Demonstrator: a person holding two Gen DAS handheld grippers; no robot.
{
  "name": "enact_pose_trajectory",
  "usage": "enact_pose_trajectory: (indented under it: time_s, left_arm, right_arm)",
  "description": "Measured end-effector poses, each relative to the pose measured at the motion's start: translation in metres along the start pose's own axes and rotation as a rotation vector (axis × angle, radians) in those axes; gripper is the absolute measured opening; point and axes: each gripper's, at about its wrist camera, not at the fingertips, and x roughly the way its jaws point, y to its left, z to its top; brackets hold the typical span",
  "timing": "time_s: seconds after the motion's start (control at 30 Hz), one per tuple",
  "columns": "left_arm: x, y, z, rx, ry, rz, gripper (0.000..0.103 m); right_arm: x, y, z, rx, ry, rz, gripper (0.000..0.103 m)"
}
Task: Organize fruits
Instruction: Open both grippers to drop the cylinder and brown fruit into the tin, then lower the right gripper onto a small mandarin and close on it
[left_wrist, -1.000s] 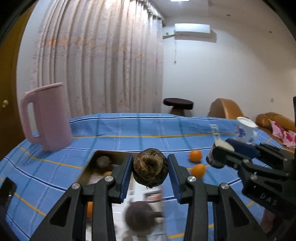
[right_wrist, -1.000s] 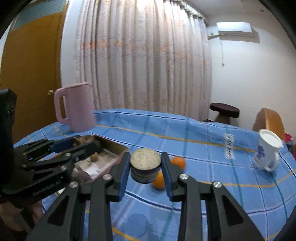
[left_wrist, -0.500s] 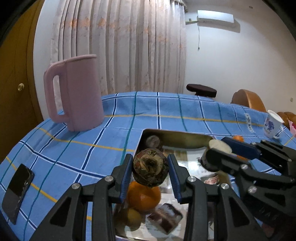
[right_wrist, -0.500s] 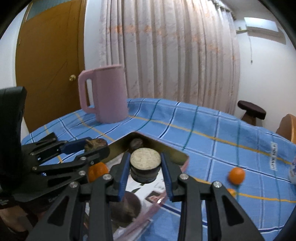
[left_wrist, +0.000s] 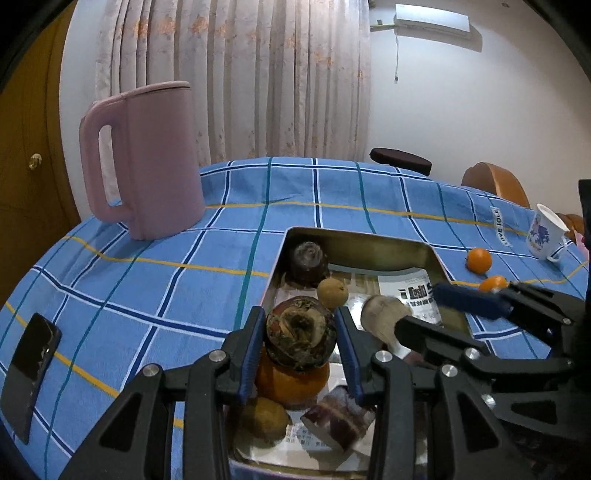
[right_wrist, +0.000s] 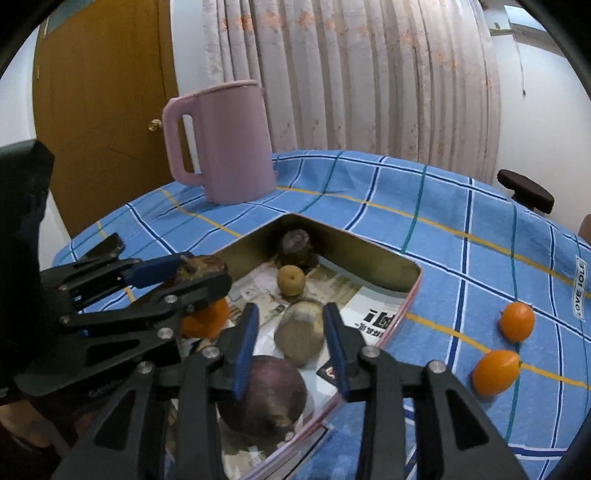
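Observation:
A metal tray (left_wrist: 354, 242) lined with newspaper sits on the blue checked tablecloth and holds several fruits. My left gripper (left_wrist: 300, 339) is shut on a dark brown round fruit (left_wrist: 300, 338), held above an orange (left_wrist: 291, 384) in the tray; the same fruit shows in the right wrist view (right_wrist: 201, 267). My right gripper (right_wrist: 290, 334) is open, with a pale-topped brown fruit (right_wrist: 300, 334) loose and blurred between its jaws, over the tray (right_wrist: 369, 264). A large purple fruit (right_wrist: 264, 398) lies below it. Two small oranges (right_wrist: 517, 320) (right_wrist: 495, 371) lie on the cloth right of the tray.
A pink jug (left_wrist: 147, 158) stands at the back left of the table. A black phone (left_wrist: 29, 369) lies near the left edge. A white printed cup (left_wrist: 545, 232) stands at the far right. A wooden door (right_wrist: 103, 122) is behind the table.
Both grippers moved over the tray and lower. My right gripper opened and released the pale-topped fruit, which is dropping. My left gripper still holds the dark fruit.

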Motion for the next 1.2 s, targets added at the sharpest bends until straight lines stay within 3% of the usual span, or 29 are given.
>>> enact_pose_trajectory:
  time_s: [0.07,0.13,0.23,0.33,0.43,0.63,0.77,0.83,0.9,0.93,1.07,1.2]
  left_arm:
    - [-0.006,-0.001,0.000,0.003,-0.014,0.005,0.055]
    - [-0.013,-0.004,0.001,0.001,-0.037,0.006,0.068]
    - [-0.020,-0.015,0.004,0.015,-0.063,-0.018,0.069]
    - [-0.021,-0.028,0.006,0.026,-0.075,-0.047,0.069]
    - [-0.018,-0.042,0.007,0.045,-0.073,-0.074,0.069]
    - [-0.013,-0.066,0.009,0.092,-0.067,-0.085,0.069]
    - [-0.012,-0.074,0.012,0.101,-0.061,-0.092,0.069]
    - [-0.012,-0.079,0.014,0.107,-0.060,-0.095,0.069]
    - [-0.011,-0.086,0.017,0.119,-0.059,-0.097,0.069]
    - [-0.012,-0.089,0.018,0.123,-0.059,-0.099,0.069]
    - [-0.011,-0.108,0.025,0.147,-0.062,-0.117,0.069]
    - [0.001,-0.137,0.032,0.154,-0.034,-0.157,0.069]
  right_arm:
    - [-0.010,-0.001,-0.002,-0.002,-0.024,0.000,0.064]
    - [-0.022,-0.006,-0.002,0.001,-0.051,-0.025,0.065]
    - [-0.044,-0.021,-0.003,0.028,-0.088,-0.071,0.065]
    - [-0.055,-0.044,-0.006,0.062,-0.077,-0.169,0.067]
    - [-0.057,-0.072,-0.012,0.129,-0.046,-0.269,0.067]
    - [-0.038,-0.106,-0.022,0.203,0.061,-0.334,0.067]
    - [-0.023,-0.114,-0.022,0.224,0.116,-0.313,0.059]
    - [-0.018,-0.117,-0.022,0.223,0.136,-0.308,0.048]
    - [-0.012,-0.122,-0.022,0.231,0.167,-0.278,0.045]
    - [-0.012,-0.124,-0.023,0.239,0.166,-0.256,0.037]
    - [-0.031,-0.130,-0.028,0.240,0.114,-0.284,0.037]
    - [-0.053,-0.157,-0.036,0.278,0.081,-0.379,0.037]
